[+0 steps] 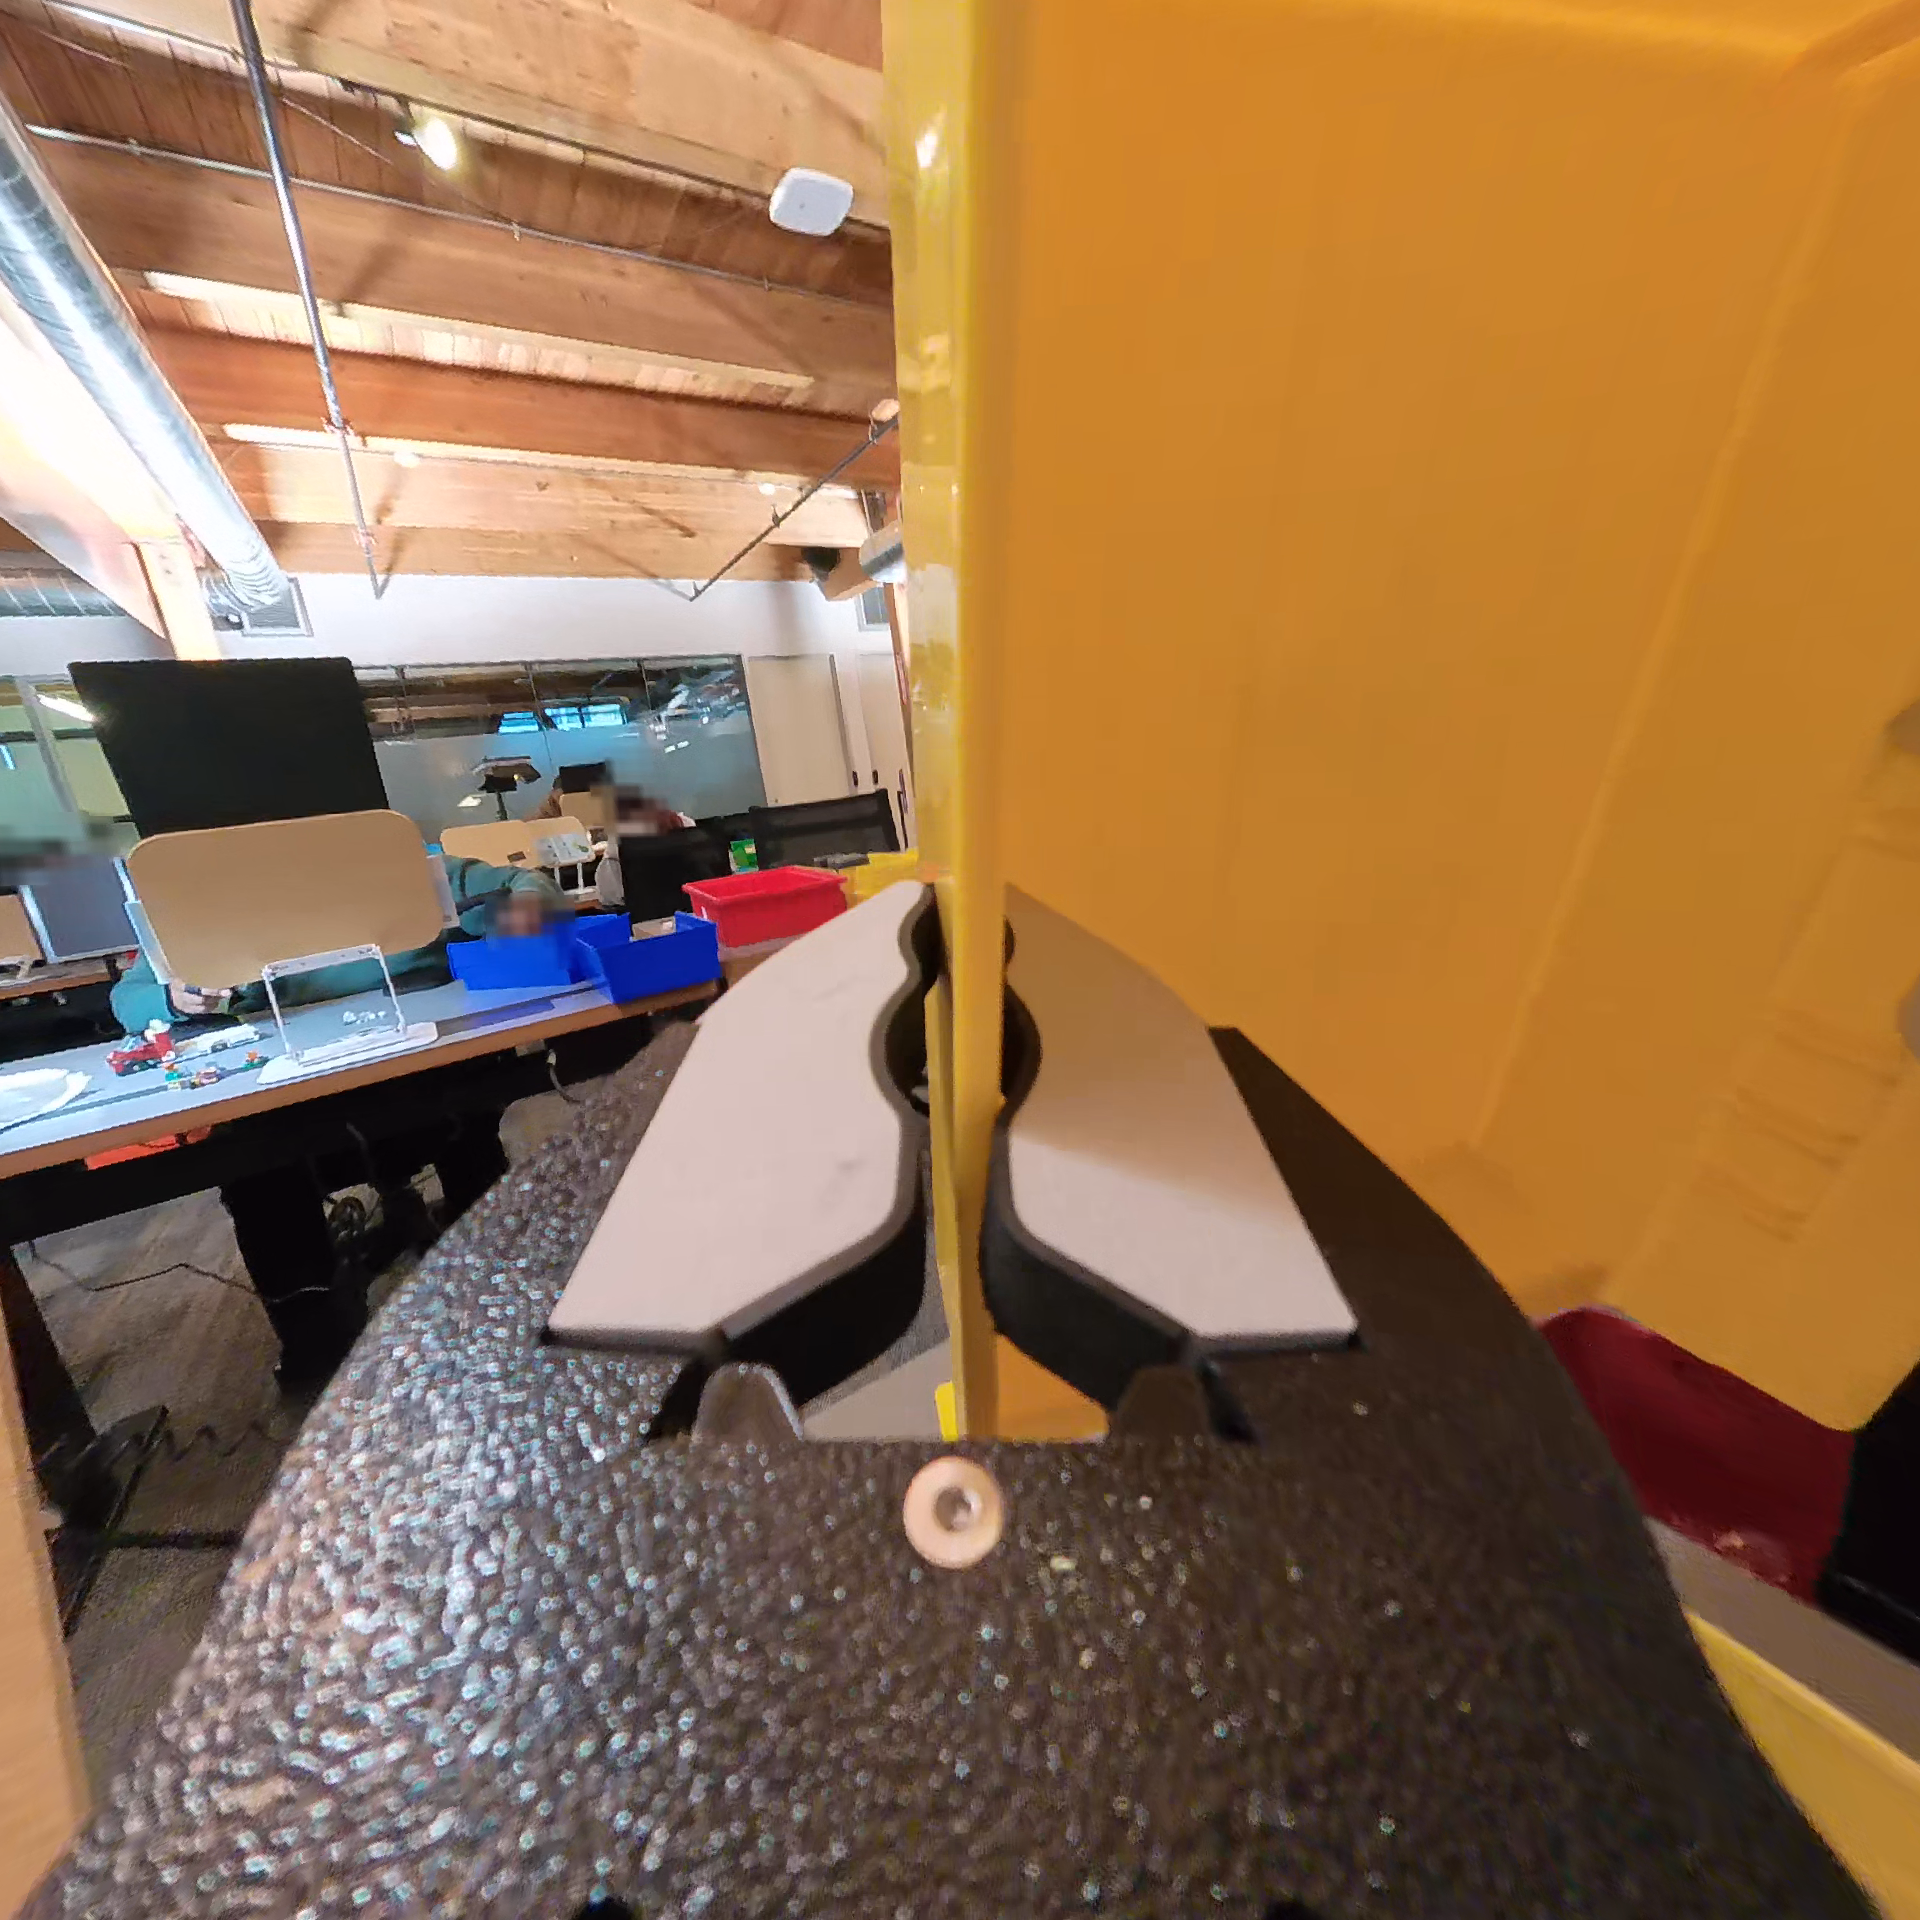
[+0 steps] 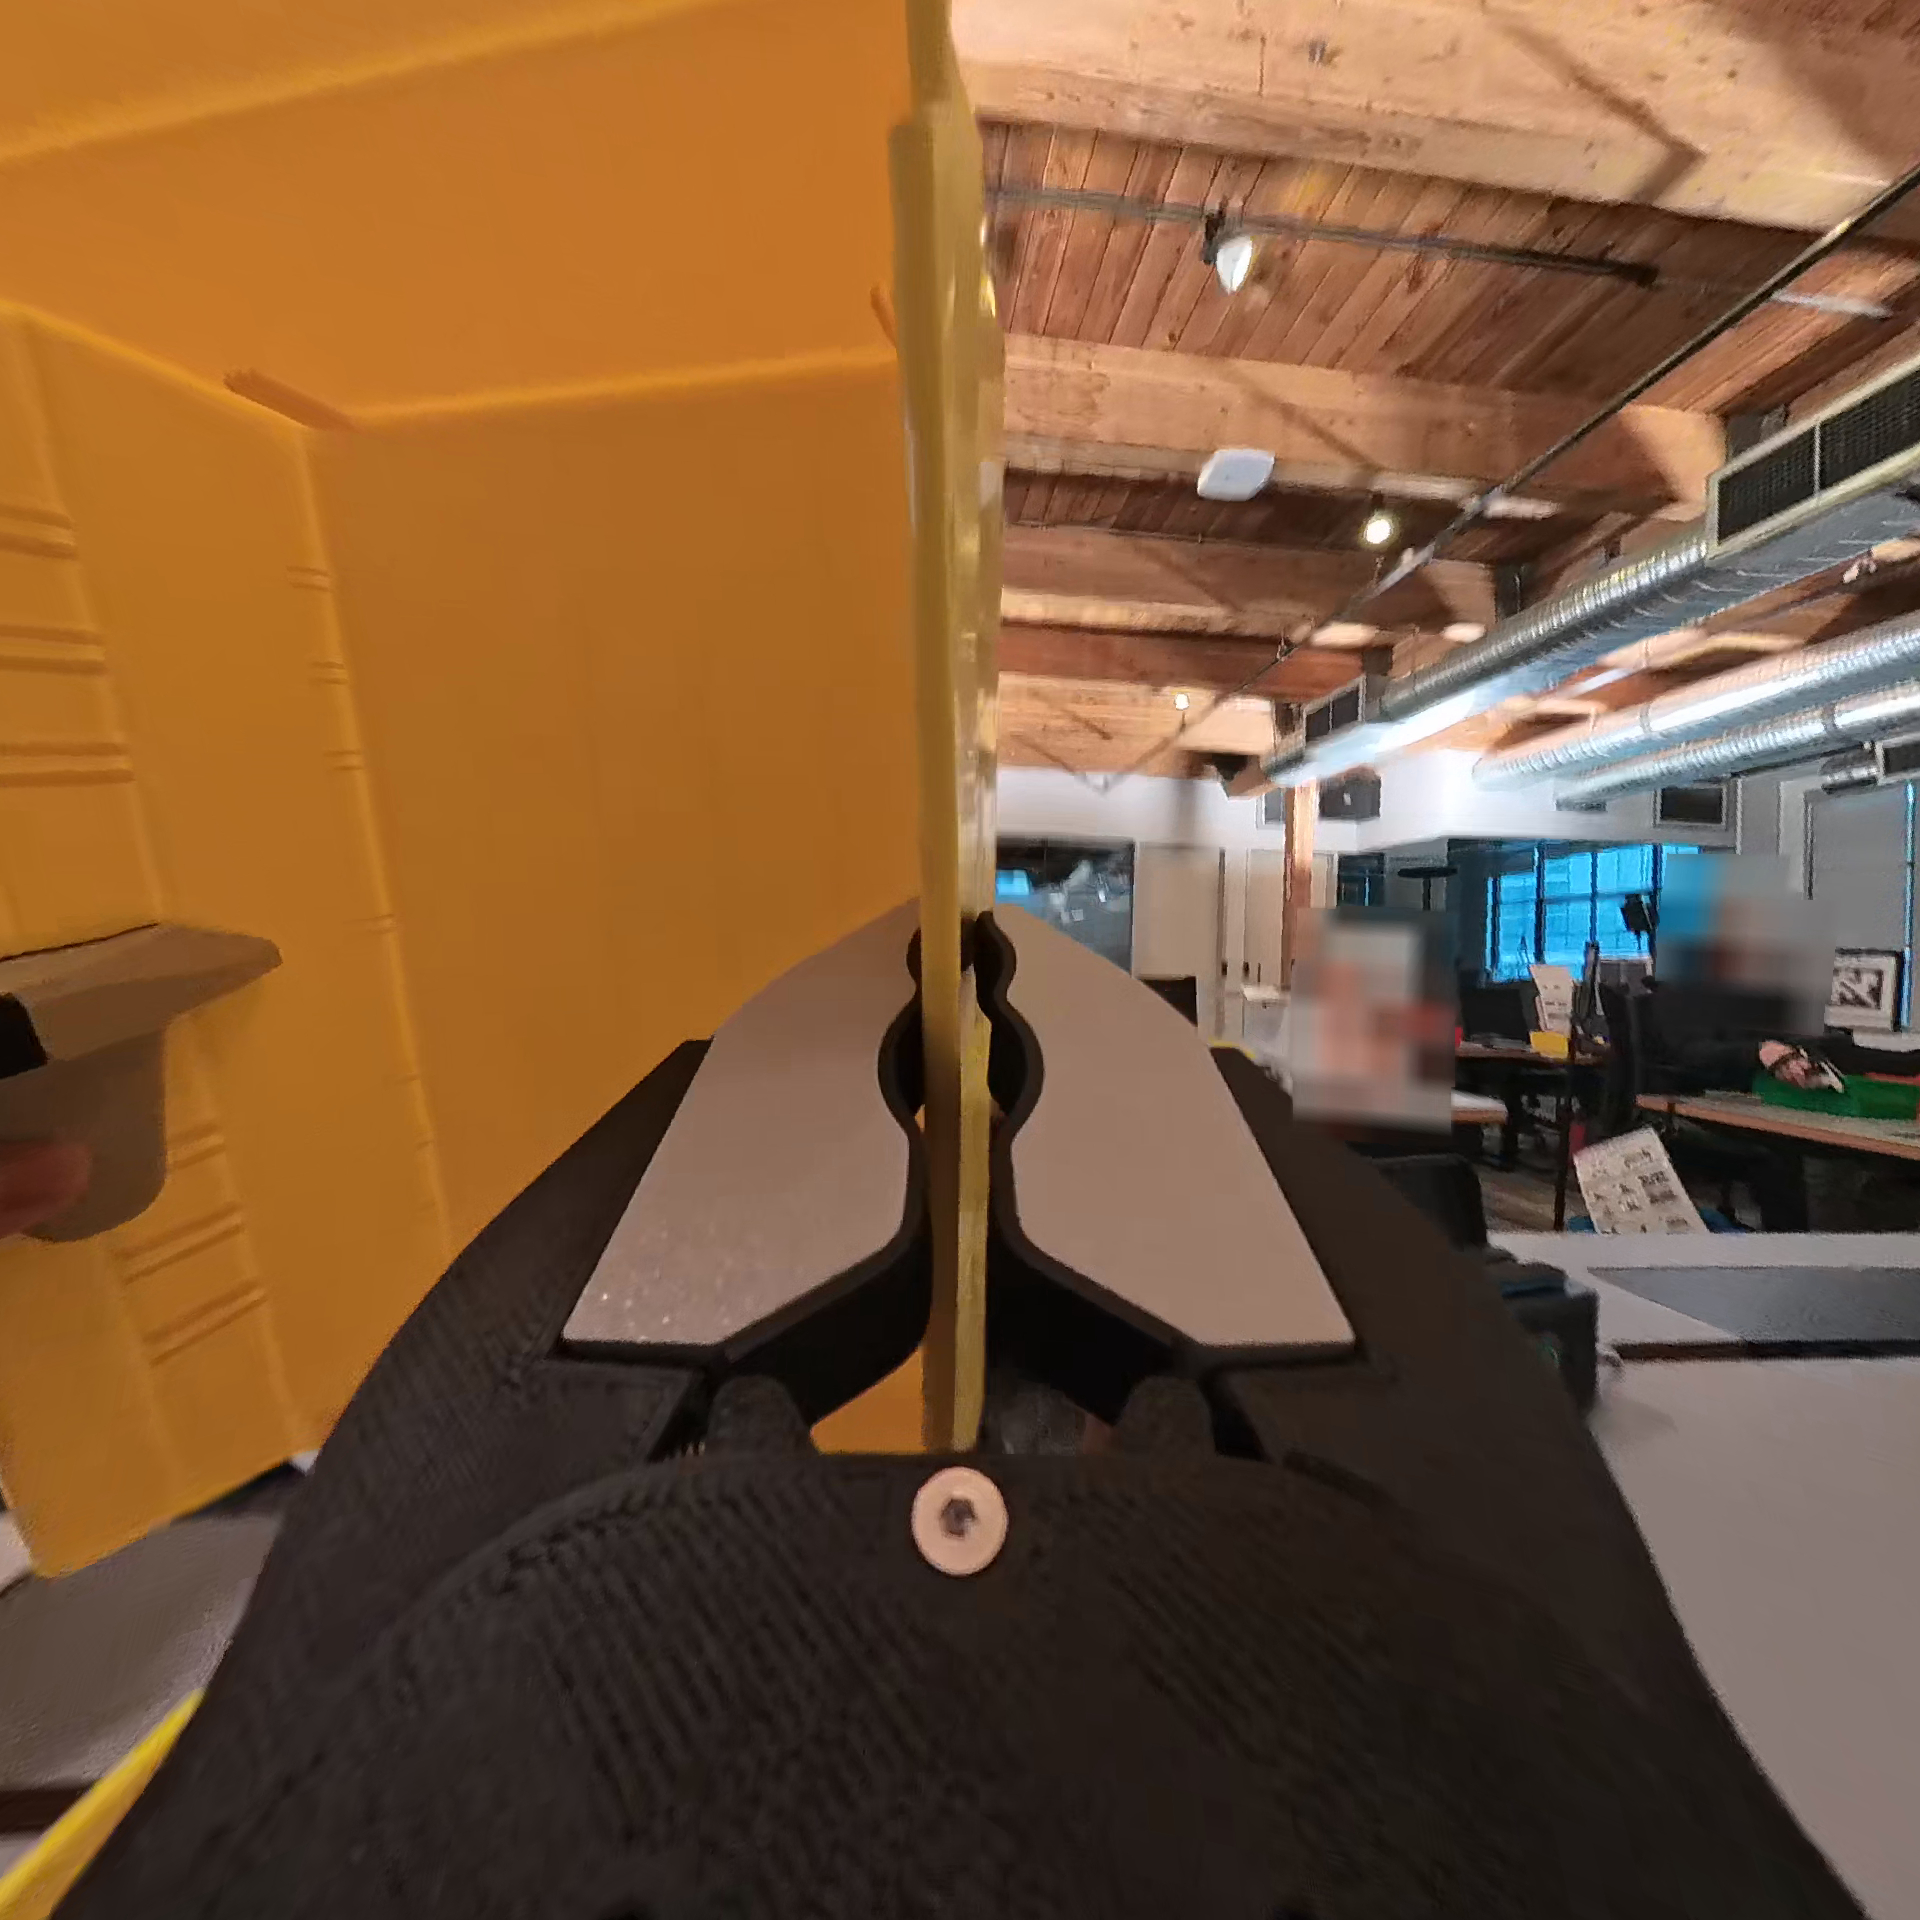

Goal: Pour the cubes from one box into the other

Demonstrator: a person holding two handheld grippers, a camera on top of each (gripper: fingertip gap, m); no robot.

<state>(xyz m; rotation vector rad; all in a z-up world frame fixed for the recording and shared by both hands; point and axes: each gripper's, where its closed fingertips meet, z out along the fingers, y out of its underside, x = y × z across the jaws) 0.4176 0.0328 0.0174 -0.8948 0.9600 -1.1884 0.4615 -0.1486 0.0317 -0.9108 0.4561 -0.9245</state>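
A yellow plastic box (image 1: 1403, 623) is held up and tipped, and its bare inside faces both cameras. My left gripper (image 1: 961, 920) is shut on one side wall of the box. My right gripper (image 2: 951, 925) is shut on the opposite side wall of the same box (image 2: 571, 675). A finger of the left gripper (image 2: 114, 1029) shows at the far left of the right wrist view, against the box's inner wall. No cubes show in either view. A red object (image 1: 1694, 1455) and a yellow rim (image 1: 1829, 1756) lie below the held box; what they belong to is unclear.
A grey tabletop (image 2: 1714, 1507) lies under the right gripper, with a dark mat (image 2: 1787, 1288) on it. Behind, a long desk (image 1: 312, 1081) carries blue bins (image 1: 623, 956), a red bin (image 1: 769, 904) and small toys. People sit at desks farther back.
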